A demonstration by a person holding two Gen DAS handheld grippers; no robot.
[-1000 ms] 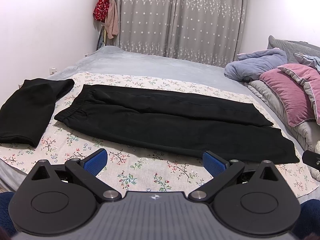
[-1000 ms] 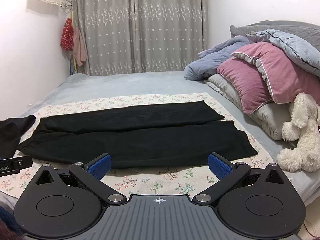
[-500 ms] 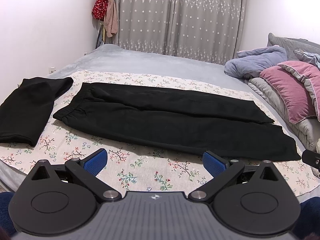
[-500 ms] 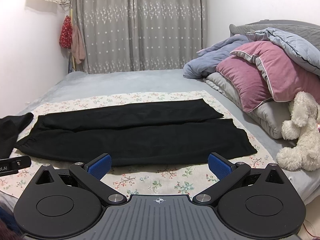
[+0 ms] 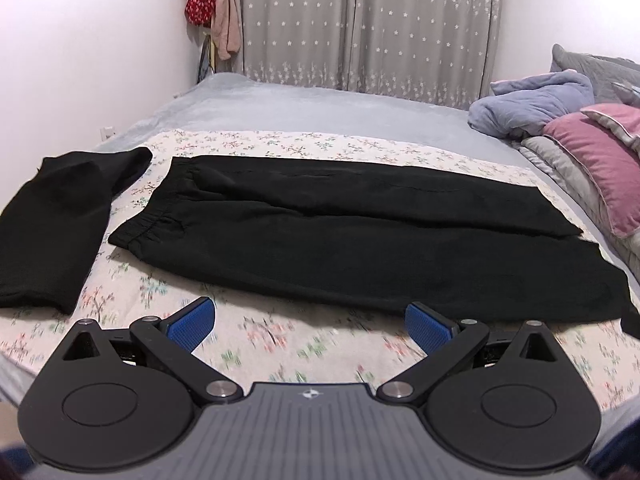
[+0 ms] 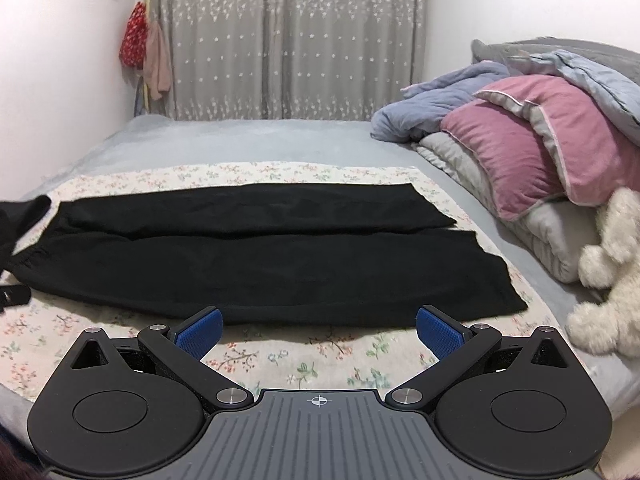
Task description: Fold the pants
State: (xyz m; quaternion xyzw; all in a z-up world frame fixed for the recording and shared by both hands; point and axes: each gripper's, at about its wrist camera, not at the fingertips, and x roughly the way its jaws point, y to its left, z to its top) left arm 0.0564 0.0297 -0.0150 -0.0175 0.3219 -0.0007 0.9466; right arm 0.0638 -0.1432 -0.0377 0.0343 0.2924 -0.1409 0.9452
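The long black fabric pants (image 5: 360, 236) lie lengthwise along the floral sheet's (image 5: 280, 344) near edge, just ahead of both spread, empty grippers: left gripper (image 5: 310, 326) nearer the waistband, right gripper (image 6: 318, 332) nearer the cuffs.

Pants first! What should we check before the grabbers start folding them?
1. Black pants spread flat on the flowery sheet: ok.
2. Left gripper open and empty: ok.
3. Right gripper open and empty: ok.
4. Both grippers near the pants' front edge, not touching: ok.
5. Other black garment lies apart from the waistband: ok.
6. Pockets empty: cannot tell.
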